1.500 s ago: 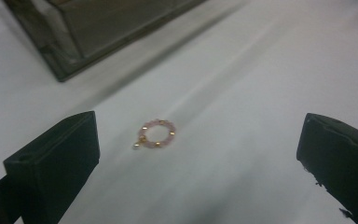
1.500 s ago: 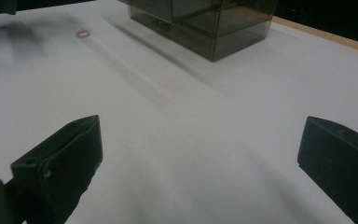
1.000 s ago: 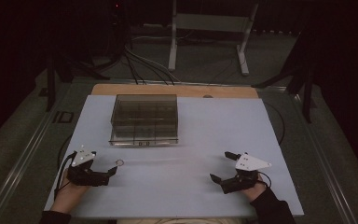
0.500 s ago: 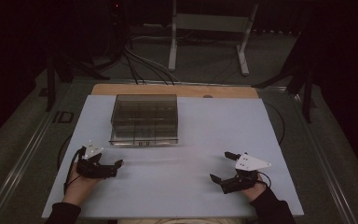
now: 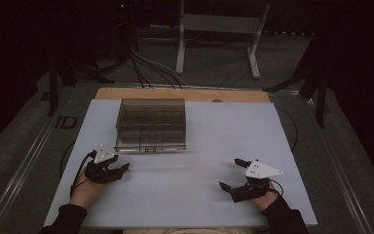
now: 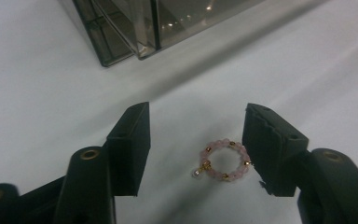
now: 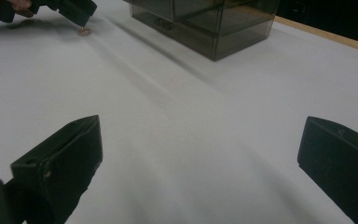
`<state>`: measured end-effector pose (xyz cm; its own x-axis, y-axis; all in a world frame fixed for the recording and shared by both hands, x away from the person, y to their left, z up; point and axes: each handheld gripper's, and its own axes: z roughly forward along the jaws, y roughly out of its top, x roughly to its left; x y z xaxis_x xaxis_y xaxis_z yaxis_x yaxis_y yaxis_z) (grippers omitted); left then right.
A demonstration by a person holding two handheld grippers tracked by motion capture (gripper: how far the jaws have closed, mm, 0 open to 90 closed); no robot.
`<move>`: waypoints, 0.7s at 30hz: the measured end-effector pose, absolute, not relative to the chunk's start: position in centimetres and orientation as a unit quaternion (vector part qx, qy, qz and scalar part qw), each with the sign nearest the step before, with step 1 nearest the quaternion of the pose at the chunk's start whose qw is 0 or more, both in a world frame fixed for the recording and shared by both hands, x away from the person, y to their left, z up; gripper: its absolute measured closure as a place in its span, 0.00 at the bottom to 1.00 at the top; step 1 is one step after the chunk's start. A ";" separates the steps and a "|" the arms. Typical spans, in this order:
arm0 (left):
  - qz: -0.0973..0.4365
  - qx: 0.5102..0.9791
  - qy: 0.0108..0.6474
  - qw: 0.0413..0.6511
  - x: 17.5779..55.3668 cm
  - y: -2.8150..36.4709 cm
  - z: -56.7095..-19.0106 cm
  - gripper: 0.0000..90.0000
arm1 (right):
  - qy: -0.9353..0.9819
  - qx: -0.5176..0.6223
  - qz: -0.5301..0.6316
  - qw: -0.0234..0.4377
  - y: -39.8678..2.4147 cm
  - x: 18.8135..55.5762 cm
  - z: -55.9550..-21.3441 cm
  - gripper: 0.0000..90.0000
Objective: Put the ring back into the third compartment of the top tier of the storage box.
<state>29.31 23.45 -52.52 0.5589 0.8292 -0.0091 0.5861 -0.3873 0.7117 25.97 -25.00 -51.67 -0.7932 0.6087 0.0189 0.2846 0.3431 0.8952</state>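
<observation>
A small ring of pink beads with gold spacers and a tiny charm (image 6: pixel 223 160) lies flat on the white mat. My left gripper (image 6: pixel 196 112) stands over it with the beads between its jaws. The jaws have just been closing; the right pad (image 6: pixel 265 140) is at the beads' edge and the left pad (image 6: pixel 133 140) is well clear. In the high view the left gripper (image 5: pixel 119 168) sits at the mat's near left, below the smoky clear box (image 5: pixel 151 124). My right gripper (image 5: pixel 230 173) rests at the near right, open wide, nothing between its jaws (image 7: pixel 203 126).
The clear compartment box (image 7: pixel 209 23) stands at the mat's far left-centre, its front corner close to the left gripper (image 7: pixel 70 9). The white mat (image 5: pixel 199 200) covers the table, with a wooden strip (image 5: pixel 185 94) behind. A metal stand (image 5: pixel 219 29) and cables lie on the floor beyond.
The left gripper has moved a little to the right and down onto the bead ring, and its jaws have narrowed around it. The right gripper has stayed put.
</observation>
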 end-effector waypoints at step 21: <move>0.135 0.834 0.413 0.339 29.9 23.4 -53.2 0.88 | 0.803 0.278 0.502 0.161 -25.0 26.0 -51.7 0.00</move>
